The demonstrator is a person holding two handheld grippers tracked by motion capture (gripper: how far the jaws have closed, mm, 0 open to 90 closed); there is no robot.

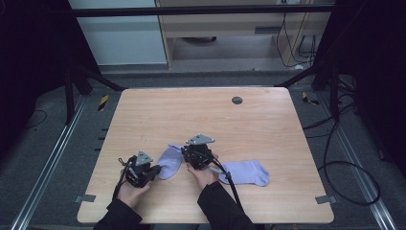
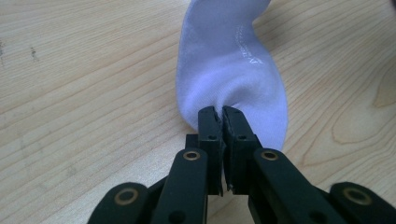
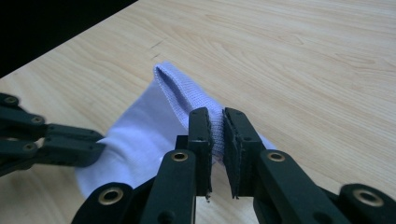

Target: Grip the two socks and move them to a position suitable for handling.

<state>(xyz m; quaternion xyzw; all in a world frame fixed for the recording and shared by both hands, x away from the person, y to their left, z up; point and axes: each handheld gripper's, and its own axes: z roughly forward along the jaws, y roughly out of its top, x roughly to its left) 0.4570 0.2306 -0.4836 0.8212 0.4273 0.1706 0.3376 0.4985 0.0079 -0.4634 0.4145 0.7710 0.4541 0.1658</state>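
Wooden table [image 1: 268, 120]: left gripper [image 1: 152, 171] and right gripper [image 1: 190, 154] both clamp one lilac sock [image 1: 170, 163].

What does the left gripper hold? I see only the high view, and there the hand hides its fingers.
Observer: In the left gripper view, the left gripper is shut on a pinch of cloth at the rounded end of the lilac sock.
Operator: And the right gripper, is it on the same sock?
Observer: Yes. In the right gripper view, the right gripper is shut on the ribbed cuff, and that edge stands up off the table.
Operator: Is there any mark on the sock?
Observer: A small white print runs along it; it is too small to read.
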